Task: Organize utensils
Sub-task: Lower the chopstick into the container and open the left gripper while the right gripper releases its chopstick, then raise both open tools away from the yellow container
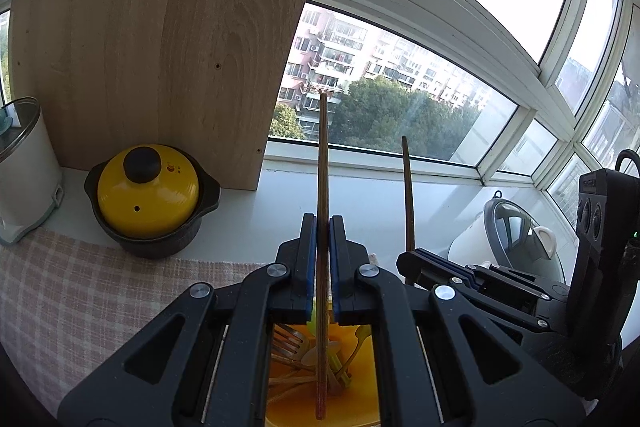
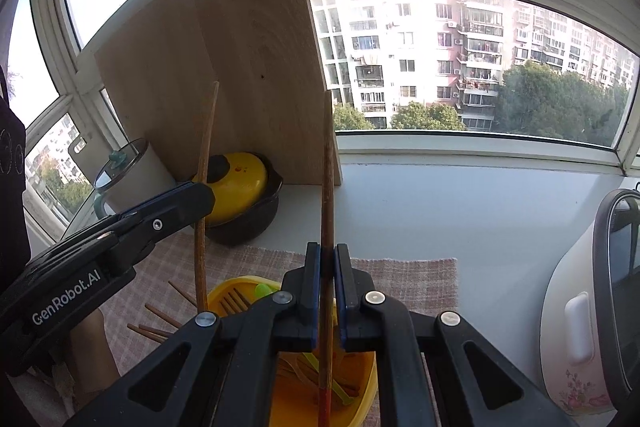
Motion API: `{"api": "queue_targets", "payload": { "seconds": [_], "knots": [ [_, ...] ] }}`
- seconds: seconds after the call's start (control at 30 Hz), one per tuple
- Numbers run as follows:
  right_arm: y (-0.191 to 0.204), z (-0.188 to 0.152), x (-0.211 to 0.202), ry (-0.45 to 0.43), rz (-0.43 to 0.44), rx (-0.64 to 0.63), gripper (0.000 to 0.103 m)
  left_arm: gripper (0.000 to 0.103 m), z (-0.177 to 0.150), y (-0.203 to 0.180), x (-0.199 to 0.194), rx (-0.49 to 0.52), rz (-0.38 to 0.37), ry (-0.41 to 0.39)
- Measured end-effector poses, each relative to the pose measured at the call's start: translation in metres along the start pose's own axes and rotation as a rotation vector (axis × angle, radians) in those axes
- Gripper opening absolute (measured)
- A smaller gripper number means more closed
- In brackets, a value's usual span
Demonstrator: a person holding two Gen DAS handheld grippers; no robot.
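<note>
Lettering "GenRobot.AI" in white runs along the black body of the left gripper (image 2: 200,201) as seen from the right wrist; no other writing can be read.

Left gripper (image 1: 323,227): blue-padded jaws pressed together on a long brown wooden chopstick (image 1: 322,187), held near upright, upper end rising against the window, reddish lower end hanging over the yellow plastic utensil holder (image 1: 288,407).

Right gripper (image 2: 327,255): jaws likewise pinching a second brown wooden chopstick (image 2: 327,187), upright, its red-tipped lower end down inside the same yellow holder (image 2: 360,379).

Holder contents: metal fork (image 1: 286,341), green plastic piece (image 2: 262,291), further wooden sticks, directly below both grippers.

Loose wooden chopsticks (image 2: 160,319) lie on the pink checked cloth (image 1: 80,287), just left of the holder.

Behind: black pot with yellow lid (image 1: 148,191), light wooden board (image 1: 160,47) leaning at the window, white kettle (image 2: 580,307) with floral print at right.
</note>
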State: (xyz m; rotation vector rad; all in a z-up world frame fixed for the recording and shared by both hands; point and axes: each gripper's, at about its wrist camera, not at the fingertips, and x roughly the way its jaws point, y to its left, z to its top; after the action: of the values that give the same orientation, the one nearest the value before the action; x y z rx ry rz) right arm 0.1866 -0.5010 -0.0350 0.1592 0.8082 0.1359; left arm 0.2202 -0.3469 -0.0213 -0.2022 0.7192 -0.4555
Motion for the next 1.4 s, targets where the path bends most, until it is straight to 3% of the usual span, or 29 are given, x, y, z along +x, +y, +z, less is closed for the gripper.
{"api": "queue_targets", "payload": {
  "seconds": [0.1, 0.17, 0.6, 1.17, 1.23, 1.3, 1.4],
  "knots": [
    [0.000, 0.001, -0.002, -0.006, -0.014, 0.000, 0.008, 0.003, -0.001, 0.000, -0.002, 0.005, 0.005, -0.001],
    [-0.001, 0.000, -0.003, -0.011, -0.019, 0.002, 0.023, 0.003, -0.001, 0.000, -0.003, 0.010, 0.010, 0.006],
    [0.004, -0.007, -0.021, -0.032, -0.068, 0.003, 0.031, 0.003, -0.008, 0.006, -0.023, 0.021, 0.035, 0.001],
    [0.020, -0.037, -0.086, -0.112, -0.162, 0.045, 0.069, 0.004, -0.032, -0.002, -0.071, 0.098, 0.021, -0.009],
    [0.022, -0.042, -0.095, -0.129, -0.187, 0.046, 0.074, 0.010, -0.036, -0.004, -0.080, 0.114, 0.021, -0.016],
    [0.025, -0.045, -0.106, -0.142, -0.206, 0.043, 0.076, 0.037, -0.040, -0.005, -0.090, 0.124, 0.019, -0.023],
    [0.030, -0.052, -0.122, -0.164, -0.228, 0.046, 0.084, 0.041, -0.048, -0.009, -0.107, 0.151, 0.022, -0.043]
  ]
}}
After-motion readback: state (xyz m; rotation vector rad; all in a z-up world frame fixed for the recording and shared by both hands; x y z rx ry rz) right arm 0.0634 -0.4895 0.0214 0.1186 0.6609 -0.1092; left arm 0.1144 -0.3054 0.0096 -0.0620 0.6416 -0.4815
